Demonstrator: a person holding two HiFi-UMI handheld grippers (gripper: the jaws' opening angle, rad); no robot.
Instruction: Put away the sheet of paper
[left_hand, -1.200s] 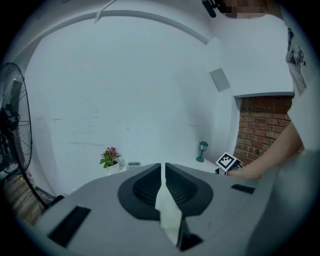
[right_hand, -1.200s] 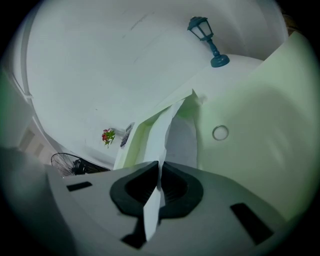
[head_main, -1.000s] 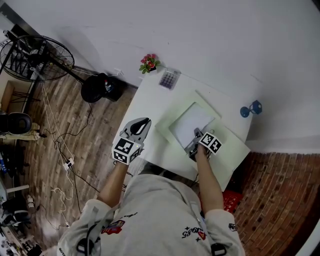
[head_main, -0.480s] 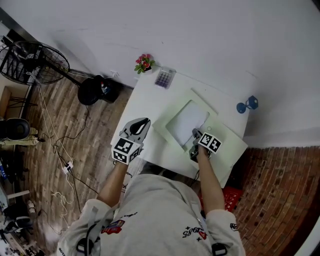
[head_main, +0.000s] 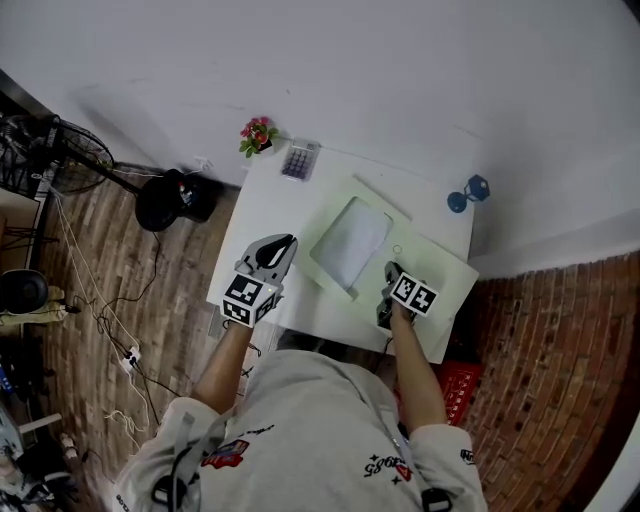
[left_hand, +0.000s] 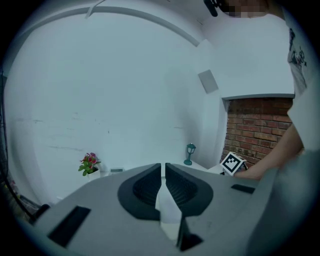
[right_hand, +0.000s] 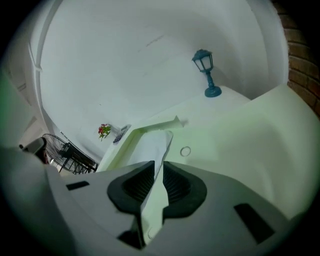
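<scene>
So both forearms are bare and stretched out from the body toward 12 o'clock, each hand tucked behind its marker cube. The left gripper (head_main: 279, 247) hangs over the near left edge of the white table (head_main: 268, 200), nose aimed at about 1 o'clock. Its own view (left_hand: 163, 168) shows the jaws pulled together to a thin slit with nothing in them. The right gripper (head_main: 390, 271) sits over the near part of the pale green folder (head_main: 432, 268), pointing roughly at 11 o'clock. In its view (right_hand: 159, 165) the jaws are closing, a narrow gap between them and nothing caught in it. The sheet of paper (head_main: 350, 240) lies flat inside the folder, off at 10–11 o'clock from the right gripper and clear of it. From the right gripper view the sheet (right_hand: 150, 145) is just ahead of the tips, not touching. A little blue lamp (head_main: 467, 193) stands at the far right corner, and a flower pot (head_main: 258, 135) and a calculator (head_main: 298, 160) sit at the far left one. Compared with a second ago, the right gripper was down at the sheet's near corner and has now backed off toward 5 o'clock — the paper stays in the folder. The left gripper has the same pose as before.
</scene>
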